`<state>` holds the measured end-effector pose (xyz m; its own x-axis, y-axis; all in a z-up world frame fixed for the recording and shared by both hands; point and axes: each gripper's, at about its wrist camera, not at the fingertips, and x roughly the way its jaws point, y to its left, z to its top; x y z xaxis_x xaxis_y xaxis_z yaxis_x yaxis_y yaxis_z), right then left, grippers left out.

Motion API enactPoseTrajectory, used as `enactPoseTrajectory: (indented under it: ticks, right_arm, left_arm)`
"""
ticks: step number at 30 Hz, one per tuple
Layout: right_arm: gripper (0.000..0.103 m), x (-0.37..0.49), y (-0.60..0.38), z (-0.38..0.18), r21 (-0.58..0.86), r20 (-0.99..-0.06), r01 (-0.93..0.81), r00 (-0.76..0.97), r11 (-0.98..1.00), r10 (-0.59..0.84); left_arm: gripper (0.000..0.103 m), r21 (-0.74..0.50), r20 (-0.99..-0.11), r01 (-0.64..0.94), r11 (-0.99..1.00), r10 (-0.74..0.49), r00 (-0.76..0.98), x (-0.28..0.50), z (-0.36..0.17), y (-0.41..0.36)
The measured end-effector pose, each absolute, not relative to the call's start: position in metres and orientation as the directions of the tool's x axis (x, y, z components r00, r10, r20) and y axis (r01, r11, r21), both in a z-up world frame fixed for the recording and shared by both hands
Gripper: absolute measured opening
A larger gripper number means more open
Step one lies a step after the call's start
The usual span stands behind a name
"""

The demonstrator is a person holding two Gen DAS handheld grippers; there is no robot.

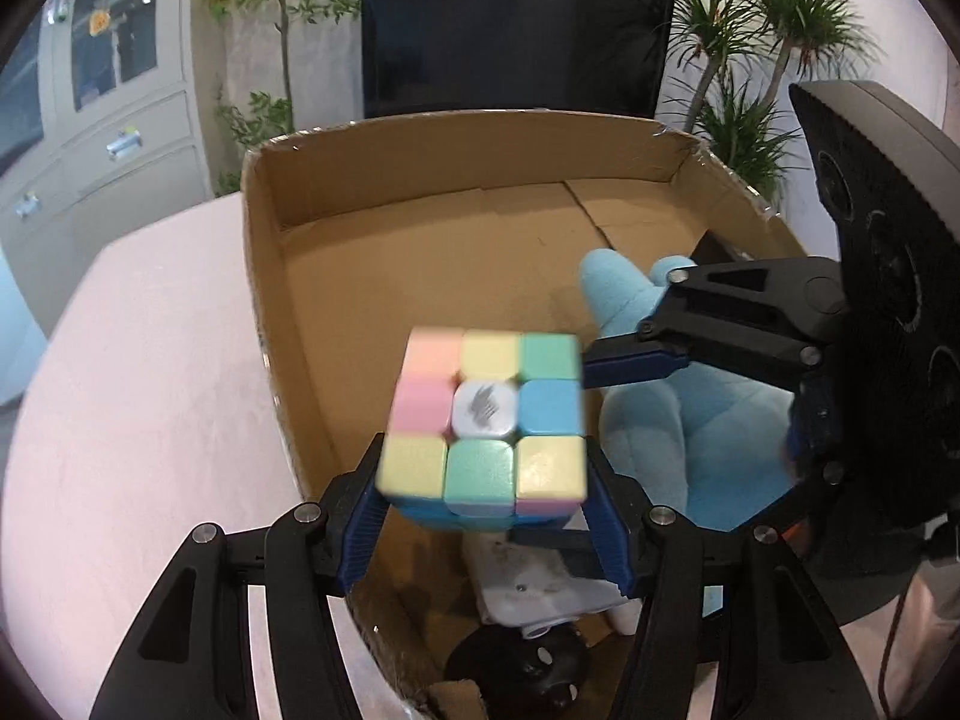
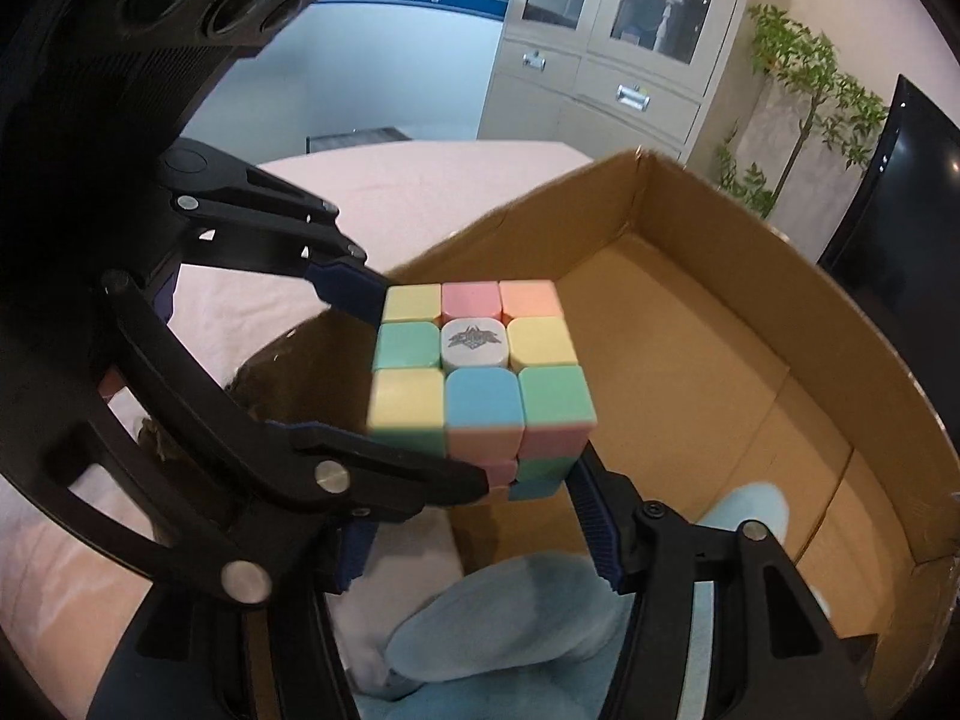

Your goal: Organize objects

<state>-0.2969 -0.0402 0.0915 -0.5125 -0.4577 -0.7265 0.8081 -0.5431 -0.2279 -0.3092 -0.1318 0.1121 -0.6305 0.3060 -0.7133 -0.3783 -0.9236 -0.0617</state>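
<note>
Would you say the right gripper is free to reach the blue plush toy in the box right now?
Probably not: the right gripper and left gripper both clamp the puzzle cube above the blue plush toy in the cardboard box.

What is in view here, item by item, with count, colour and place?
puzzle cube: one, pastel, held over the box's near end
cardboard box: one, brown, open, on the table
plush toy: one, light blue, in the box
white item: one, in the box under the cube, unclear
black item: one, nearest box end, unclear
table: one, pink cover
screen: one, black, behind the box
plants: two, green, either side of the screen
cabinet: one, grey, at the wall
left gripper: black, blue pads on the cube
right gripper: black, blue pads, apparently also gripping the cube
</note>
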Motion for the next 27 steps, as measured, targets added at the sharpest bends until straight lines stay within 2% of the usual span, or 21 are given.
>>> enactPoseTrajectory:
  ticks: [3,5,7,8,11,14,18,21,25,27]
  right_arm:
    - [0.063,-0.289,-0.028,0.102,-0.224,-0.711,0.781,-0.540,-0.583,-0.450]
    - [0.073,-0.283,-0.016,0.112,-0.229,-0.696,0.752,-0.570,-0.618,-0.436]
    - [0.078,-0.273,-0.002,0.123,-0.251,-0.678,0.716,-0.610,-0.651,-0.410]
    - [0.078,-0.269,0.007,0.126,-0.254,-0.675,0.700,-0.622,-0.667,-0.396]
    - [0.080,-0.255,0.032,0.132,-0.270,-0.666,0.627,-0.670,-0.731,-0.329]
    - [0.084,-0.243,0.057,0.132,-0.269,-0.661,0.547,-0.704,-0.793,-0.261]
    - [0.087,-0.225,0.096,0.128,-0.246,-0.656,0.424,-0.734,-0.872,-0.173]
    - [0.102,-0.210,0.126,0.123,-0.210,-0.643,0.338,-0.755,-0.918,-0.131]
    - [0.102,-0.196,0.152,0.116,-0.178,-0.610,0.227,-0.789,-0.958,-0.074]
    - [0.102,-0.191,0.164,0.109,-0.148,-0.612,0.175,-0.789,-0.973,-0.049]
  left_arm:
    - [0.063,-0.065,-0.685,-0.341,-0.938,0.291,-0.668,-0.299,0.121,-0.131]
    - [0.074,-0.073,-0.664,-0.312,-0.947,0.279,-0.694,-0.291,0.129,-0.131]
    - [0.079,-0.064,-0.642,-0.292,-0.954,0.263,-0.720,-0.280,0.137,-0.127]
    - [0.084,-0.062,-0.636,-0.285,-0.957,0.258,-0.728,-0.276,0.140,-0.125]
    - [0.090,-0.077,-0.613,-0.242,-0.967,0.237,-0.754,-0.254,0.145,-0.112]
    - [0.095,-0.105,-0.608,-0.204,-0.973,0.225,-0.762,-0.245,0.144,-0.103]
    - [0.095,-0.160,-0.606,-0.176,-0.971,0.238,-0.759,-0.217,0.135,-0.079]
    - [0.097,-0.174,-0.620,-0.147,-0.974,0.224,-0.751,-0.200,0.120,-0.060]
    - [0.100,-0.113,-0.640,-0.097,-0.989,0.147,-0.754,-0.181,0.101,-0.030]
    - [0.100,-0.112,-0.641,-0.098,-0.989,0.147,-0.753,-0.171,0.095,-0.021]
